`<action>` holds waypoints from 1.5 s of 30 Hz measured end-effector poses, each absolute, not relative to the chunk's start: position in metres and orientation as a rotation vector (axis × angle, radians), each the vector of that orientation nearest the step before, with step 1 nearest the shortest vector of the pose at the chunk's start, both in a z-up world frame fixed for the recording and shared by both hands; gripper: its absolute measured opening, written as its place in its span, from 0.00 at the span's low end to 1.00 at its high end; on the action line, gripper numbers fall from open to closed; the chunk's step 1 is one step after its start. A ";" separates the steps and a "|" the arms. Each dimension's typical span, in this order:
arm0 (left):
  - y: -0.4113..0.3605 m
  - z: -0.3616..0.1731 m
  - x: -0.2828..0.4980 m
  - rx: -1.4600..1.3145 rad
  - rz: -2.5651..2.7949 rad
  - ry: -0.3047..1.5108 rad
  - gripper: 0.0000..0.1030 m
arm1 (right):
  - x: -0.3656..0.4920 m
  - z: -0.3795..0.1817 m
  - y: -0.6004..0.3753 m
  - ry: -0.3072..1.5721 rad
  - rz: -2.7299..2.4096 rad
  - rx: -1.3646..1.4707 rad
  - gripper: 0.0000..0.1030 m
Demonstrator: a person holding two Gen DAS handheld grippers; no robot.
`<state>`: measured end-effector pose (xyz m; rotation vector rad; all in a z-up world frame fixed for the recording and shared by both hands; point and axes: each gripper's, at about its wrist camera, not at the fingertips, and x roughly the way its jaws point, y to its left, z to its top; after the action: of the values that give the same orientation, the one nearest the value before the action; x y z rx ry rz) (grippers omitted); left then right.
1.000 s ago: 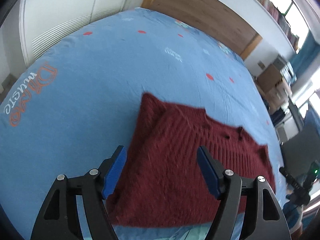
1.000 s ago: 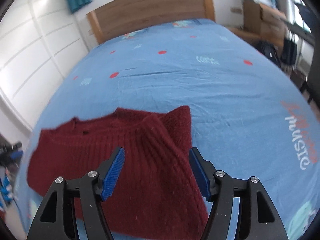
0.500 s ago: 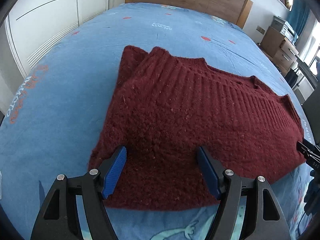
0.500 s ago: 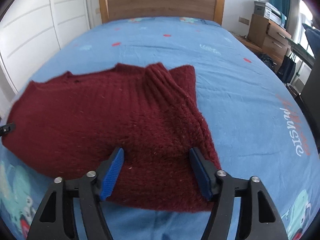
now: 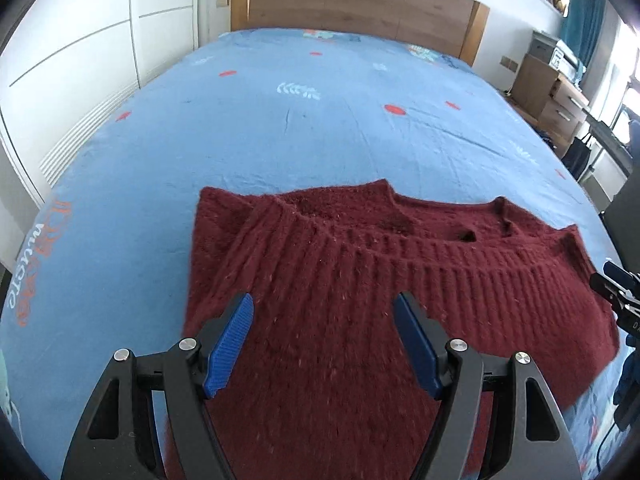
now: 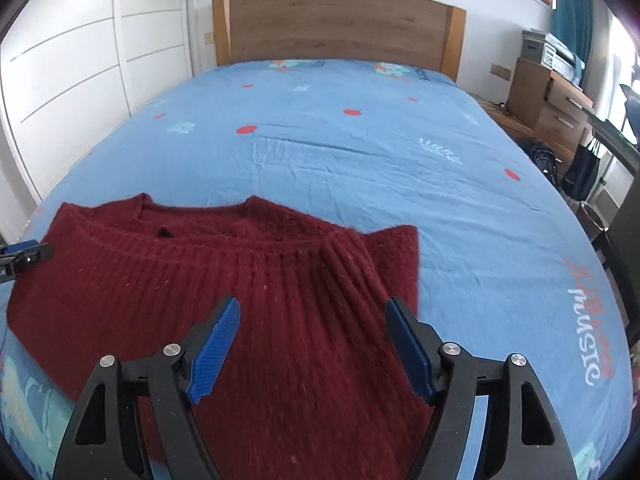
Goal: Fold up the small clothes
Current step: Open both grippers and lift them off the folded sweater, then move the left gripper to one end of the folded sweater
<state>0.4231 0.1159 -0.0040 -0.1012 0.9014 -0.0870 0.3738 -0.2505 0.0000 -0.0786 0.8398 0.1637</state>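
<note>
While hovering over maroon sweater (image 5: 360,280) on bed (image 5: 320,120): L claw (image 5: 324,344) & R claw (image 6: 312,344) spread, pinching nothing, R's jaws just widened

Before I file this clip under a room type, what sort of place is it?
Most likely a home bedroom. A maroon knit sweater lies on a bed with a blue printed sheet and a wooden headboard; white wardrobe doors line one side, and a wooden drawer unit stands on the other.

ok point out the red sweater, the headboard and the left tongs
red sweater (image 5: 360,280), left wrist view, ribbed knit near the collar
headboard (image 6: 340,24), right wrist view, middle of the wood panel
left tongs (image 5: 324,320), left wrist view, midway between the tips
</note>
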 end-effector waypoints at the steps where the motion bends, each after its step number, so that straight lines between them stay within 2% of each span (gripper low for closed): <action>1: 0.115 -0.009 0.427 -0.093 -0.076 0.908 0.65 | 0.377 -0.003 -0.249 0.849 0.164 -0.080 0.74; 7: 0.110 -0.025 0.430 -0.032 -0.052 0.922 0.66 | 0.397 -0.038 -0.257 0.952 0.155 -0.041 0.73; 30: 0.101 0.012 0.349 0.020 -0.010 0.875 0.66 | 0.319 0.015 -0.296 0.923 0.108 0.057 0.74; 34: 0.103 0.015 0.339 0.006 -0.009 0.880 0.70 | 0.298 0.024 -0.300 0.916 0.107 0.072 0.74; 45: 0.107 0.023 0.306 -0.041 -0.014 0.892 0.70 | 0.246 0.034 -0.310 0.921 0.092 0.103 0.74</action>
<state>0.3059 0.1075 0.0226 -0.0407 0.8916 -0.0144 0.2460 -0.3096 0.0345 0.1034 0.9213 0.0920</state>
